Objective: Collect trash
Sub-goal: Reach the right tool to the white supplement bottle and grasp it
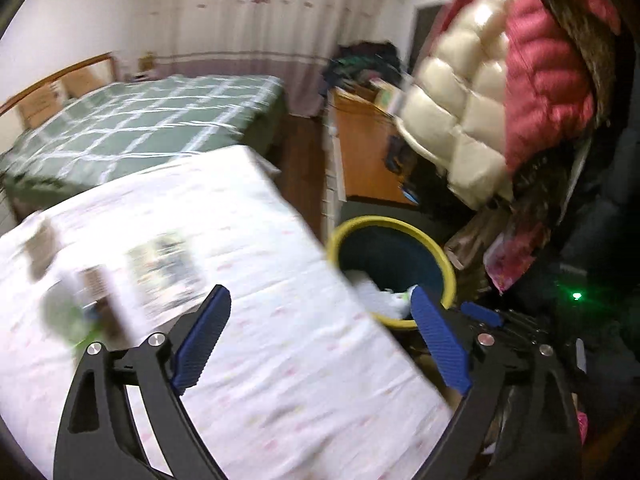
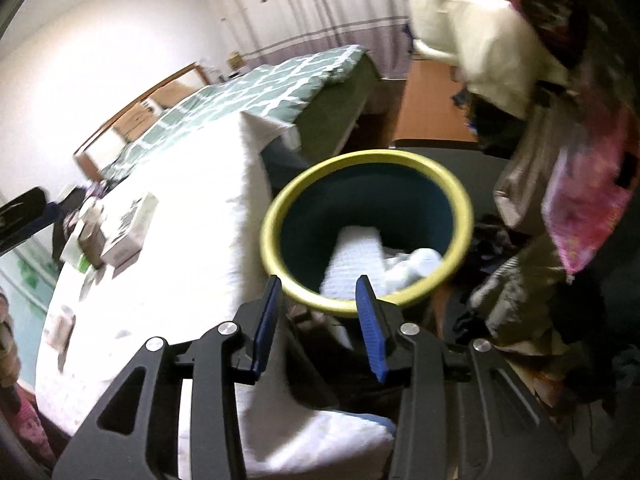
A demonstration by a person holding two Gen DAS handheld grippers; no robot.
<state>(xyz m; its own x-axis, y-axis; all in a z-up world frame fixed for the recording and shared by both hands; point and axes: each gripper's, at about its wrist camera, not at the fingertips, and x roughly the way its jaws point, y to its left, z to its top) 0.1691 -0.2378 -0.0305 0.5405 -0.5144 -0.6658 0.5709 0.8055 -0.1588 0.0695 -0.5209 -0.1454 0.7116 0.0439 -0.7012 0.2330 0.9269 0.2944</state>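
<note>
A trash bin with a yellow rim (image 1: 384,222) (image 2: 360,158) and a dark blue inside stands on the floor beside the white-clothed table (image 1: 280,360) (image 2: 180,200). White crumpled trash (image 1: 376,296) (image 2: 356,256) lies in it. My left gripper (image 1: 320,292) is over the table's corner next to the bin, open wide with nothing between its blue pads. My right gripper (image 2: 319,280) hovers above the bin's near rim, jaws partly apart and empty. Blurred boxes and packets (image 1: 160,272) (image 2: 128,232) lie on the table, along with something green (image 1: 68,316).
A bed with a green plaid cover (image 1: 140,120) (image 2: 260,84) stands behind the table. Puffy cream and red jackets (image 1: 500,80) (image 2: 500,40) hang at the right above a heap of clothes and bags. A wooden desk (image 1: 368,152) is beyond the bin.
</note>
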